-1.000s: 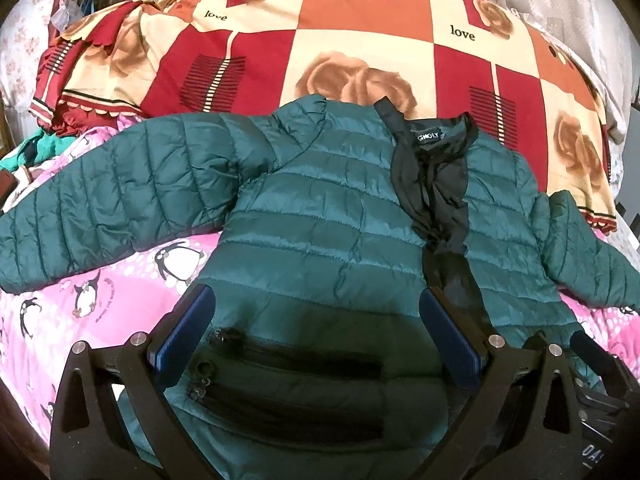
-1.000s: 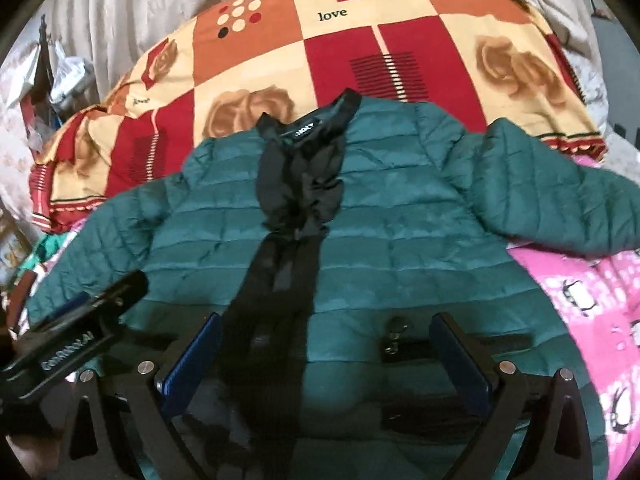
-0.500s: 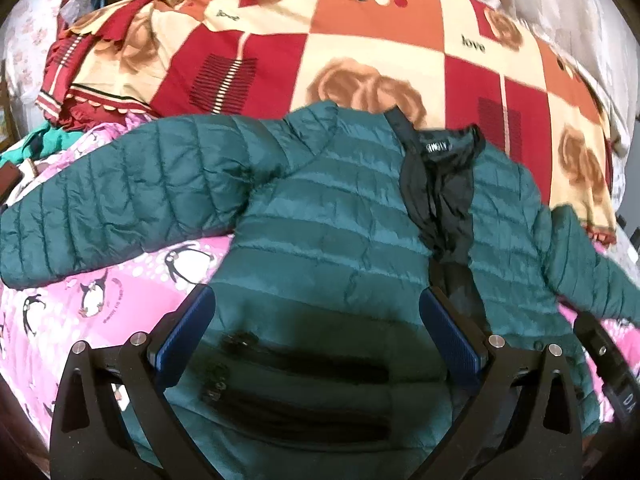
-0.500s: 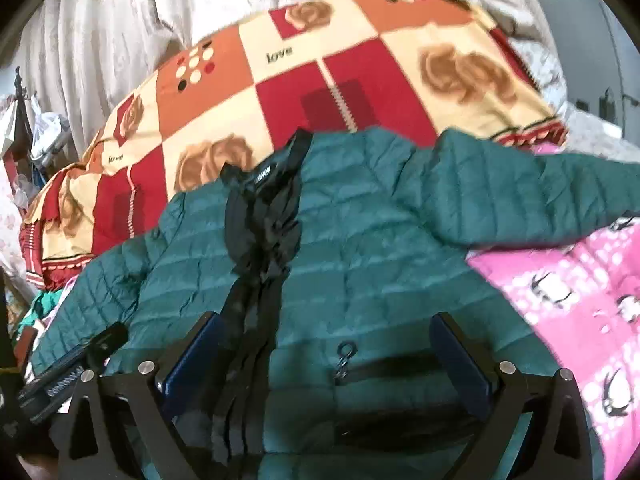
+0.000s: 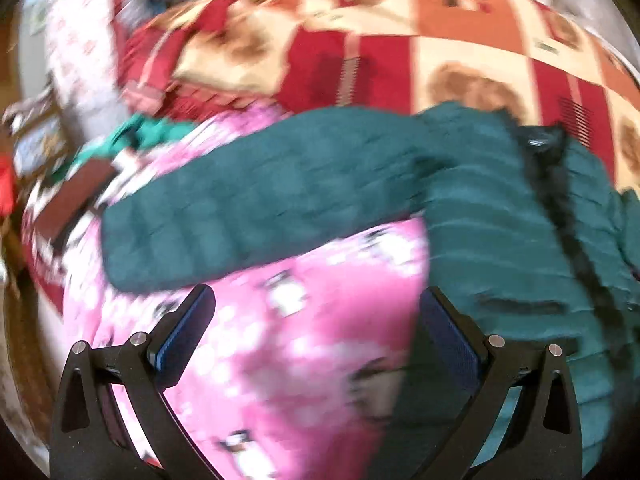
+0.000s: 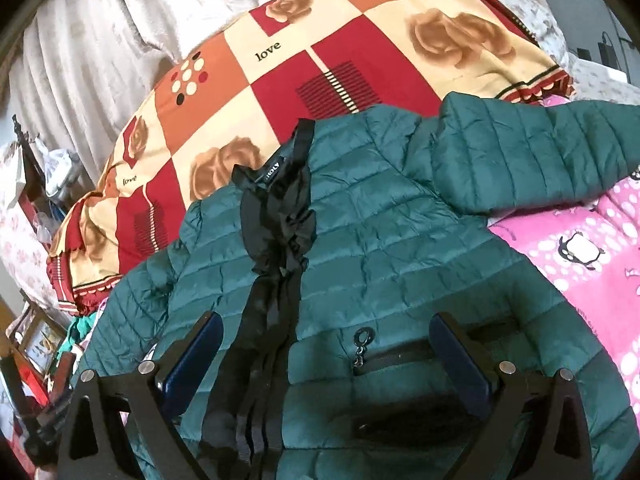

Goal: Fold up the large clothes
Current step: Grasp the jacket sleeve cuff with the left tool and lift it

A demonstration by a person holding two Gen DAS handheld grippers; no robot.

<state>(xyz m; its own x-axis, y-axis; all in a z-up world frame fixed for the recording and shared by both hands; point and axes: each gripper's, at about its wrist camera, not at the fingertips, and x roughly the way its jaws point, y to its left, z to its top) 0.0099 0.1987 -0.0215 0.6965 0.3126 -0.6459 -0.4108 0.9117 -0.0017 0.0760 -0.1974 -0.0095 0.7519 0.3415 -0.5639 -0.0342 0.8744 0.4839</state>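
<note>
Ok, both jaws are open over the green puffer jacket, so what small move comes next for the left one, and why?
Probably ease the left gripper forward and down onto the outstretched quilted sleeve of the dark green puffer jacket and close on its cuff end. The jacket lies spread flat, unfolded, on the pink penguin blanket; the sleeve sits just ahead of the open jaws, ready to fold inward.

The left gripper (image 5: pixel 316 336) is swung away to the left: its spread fingers, earlier framing the green jacket (image 5: pixel 500 232) body, are now seen over the pink penguin sheet (image 5: pixel 288 340), below the outstretched sleeve (image 5: pixel 248 204). The right gripper (image 6: pixel 324 360) is drawn slightly right, so the zip pocket (image 6: pixel 394 356) is framed between its fingers.
</note>
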